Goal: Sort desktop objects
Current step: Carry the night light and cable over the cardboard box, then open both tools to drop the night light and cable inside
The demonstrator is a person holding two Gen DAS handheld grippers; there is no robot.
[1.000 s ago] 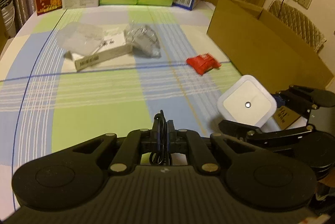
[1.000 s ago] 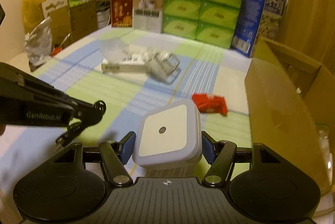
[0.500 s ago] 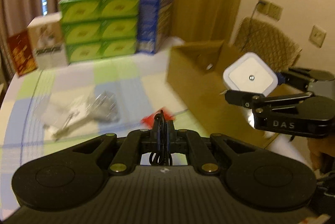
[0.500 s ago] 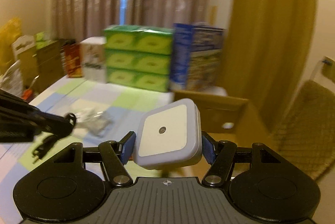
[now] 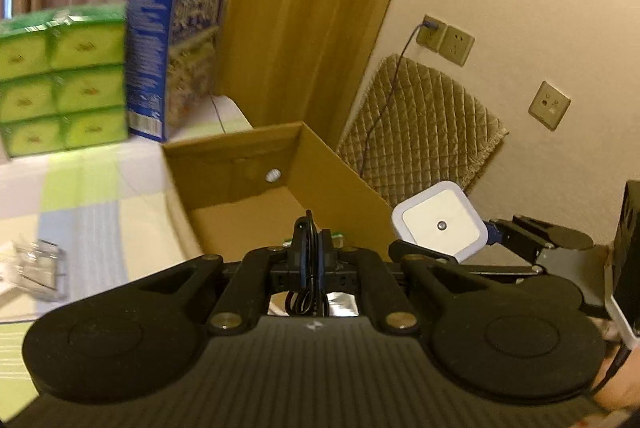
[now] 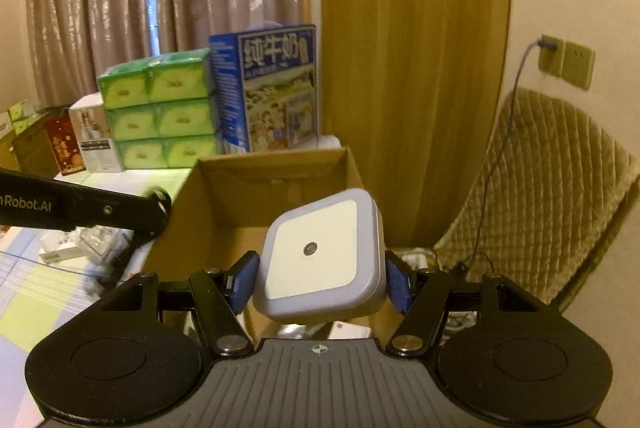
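My right gripper [image 6: 320, 278] is shut on a white square night light [image 6: 320, 252] and holds it over the open cardboard box [image 6: 276, 188]. The night light also shows in the left wrist view [image 5: 440, 226], at the right above the box [image 5: 240, 164]. My left gripper [image 5: 310, 248] is shut on a black coiled cable [image 5: 307, 240] and is held over the box's near end. The left gripper's arm [image 6: 80, 208] crosses the left of the right wrist view.
Green tissue packs [image 6: 156, 116] and a blue milk carton [image 6: 266, 88] stand at the table's back. Clear plastic packaging [image 5: 36, 264] lies on the checked tablecloth [image 5: 80, 196]. A quilted chair [image 6: 540, 188] stands right of the box, by wall sockets [image 6: 564, 64].
Both grippers have swung right and risen from above the tablecloth to over the cardboard box, each still holding its object.
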